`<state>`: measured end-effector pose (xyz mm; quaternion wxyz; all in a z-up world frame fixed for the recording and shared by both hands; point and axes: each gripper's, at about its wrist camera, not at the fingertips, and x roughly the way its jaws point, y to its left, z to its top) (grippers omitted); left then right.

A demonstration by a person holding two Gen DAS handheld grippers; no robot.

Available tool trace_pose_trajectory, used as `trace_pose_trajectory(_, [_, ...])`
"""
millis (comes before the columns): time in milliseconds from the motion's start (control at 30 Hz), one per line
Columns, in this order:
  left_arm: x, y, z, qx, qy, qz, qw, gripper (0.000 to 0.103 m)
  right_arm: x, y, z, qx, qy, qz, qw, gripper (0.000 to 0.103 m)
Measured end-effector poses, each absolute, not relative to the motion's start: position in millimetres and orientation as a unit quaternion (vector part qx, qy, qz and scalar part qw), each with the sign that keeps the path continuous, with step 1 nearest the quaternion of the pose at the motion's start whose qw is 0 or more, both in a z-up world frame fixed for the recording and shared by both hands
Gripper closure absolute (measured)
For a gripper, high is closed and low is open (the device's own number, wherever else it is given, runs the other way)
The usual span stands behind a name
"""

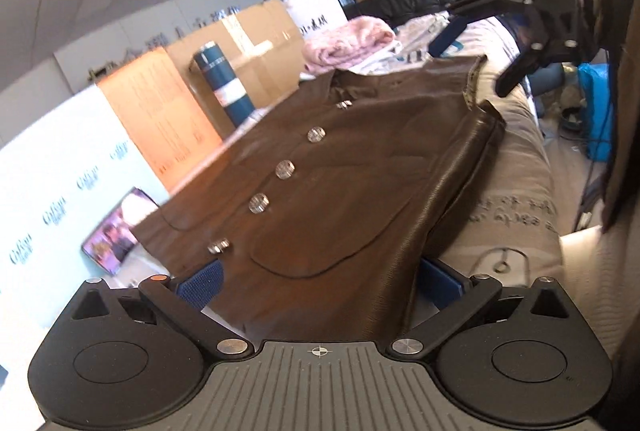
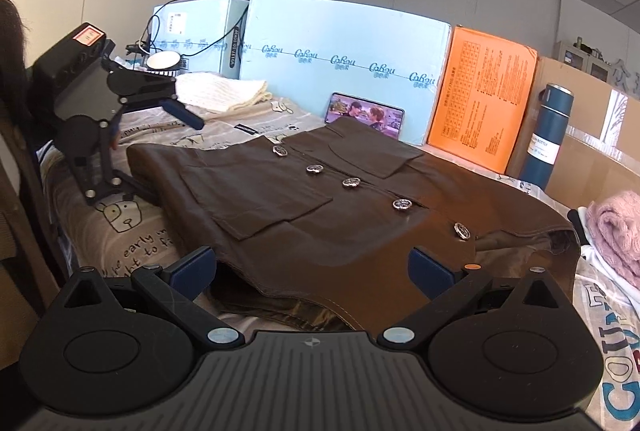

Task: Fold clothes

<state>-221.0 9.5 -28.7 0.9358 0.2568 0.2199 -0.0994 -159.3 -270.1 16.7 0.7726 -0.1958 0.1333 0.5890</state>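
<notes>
Brown leather-look jacket with a row of silver buttons (image 2: 320, 199) lies flat, front up, on the printed bedsheet (image 2: 132, 243) — sleeves apparently tucked in or under, can't tell. Left gripper (image 1: 320, 281) spread wide at the hem, fabric between its blue pads (image 1: 200, 285), not pinched. Right gripper (image 2: 312, 271) equally spread at the shoulder edge. Risk: stiff, slick material slips from a shallow pinch — or springs back open, skewing the fold.

Bed (image 2: 132, 231), cover printed with cartoon dogs and lettering. Brown buttoned jacket (image 2: 320, 207) spread flat across it. Pink knit (image 2: 616, 227) bunched at one end, cream knit (image 2: 224, 91) folded at the other. Phone (image 2: 364, 115) propped at far edge.
</notes>
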Motion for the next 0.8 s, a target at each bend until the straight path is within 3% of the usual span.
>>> trace_pose_trajectory(467, [-189.8,48.3,-7.6,0.167,0.183,-0.152,0.957,0.000,-156.9,-199.3,2.6,-0.259,0.138,0.567,0.769,0.000])
trace_pose_trajectory(800, [-187.4,77.4,-4.5,0.099,0.162,-0.279,0.941,0.000,-150.6,-173.4,6.7,-0.200,0.161,0.549,0.795,0.000])
